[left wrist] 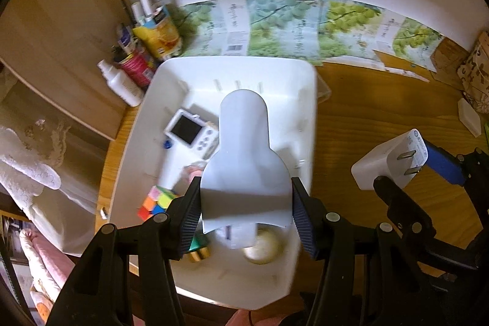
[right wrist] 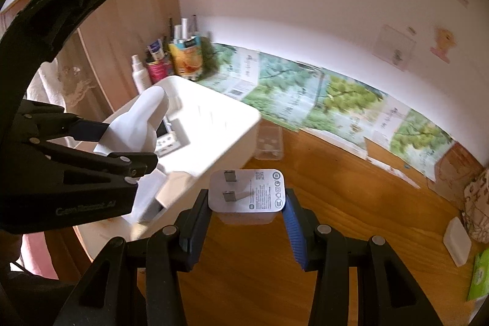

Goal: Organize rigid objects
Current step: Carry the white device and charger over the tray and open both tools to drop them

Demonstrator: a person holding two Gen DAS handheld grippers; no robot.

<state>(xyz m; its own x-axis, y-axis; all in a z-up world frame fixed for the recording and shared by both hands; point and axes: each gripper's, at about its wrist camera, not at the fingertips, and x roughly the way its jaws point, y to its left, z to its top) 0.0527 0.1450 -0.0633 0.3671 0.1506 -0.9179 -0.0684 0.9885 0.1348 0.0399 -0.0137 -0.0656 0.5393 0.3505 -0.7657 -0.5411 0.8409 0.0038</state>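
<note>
My left gripper [left wrist: 246, 213] is shut on a pale grey-blue plastic scoop [left wrist: 244, 155] and holds it above the white bin [left wrist: 308, 100]. In the bin lie a white handheld game device [left wrist: 191, 133], a colourful puzzle cube [left wrist: 156, 202], batteries [left wrist: 198, 252] and a round cream object [left wrist: 262, 246]. My right gripper [right wrist: 247, 206] is shut on a white plug charger [right wrist: 247, 194], prongs up, just right of the bin [right wrist: 232, 118], above the wooden table. The charger [left wrist: 388, 161] and the scoop [right wrist: 134, 124] each show in the other view.
Bottles, tubes and a yellow carton [left wrist: 159, 35] crowd the back left corner. Green printed sheets [left wrist: 305, 29] line the wall. A clear plastic case [right wrist: 269, 142] lies behind the bin. A small white block [right wrist: 457, 240] lies at the right. A wooden cabinet [left wrist: 55, 51] stands at the left.
</note>
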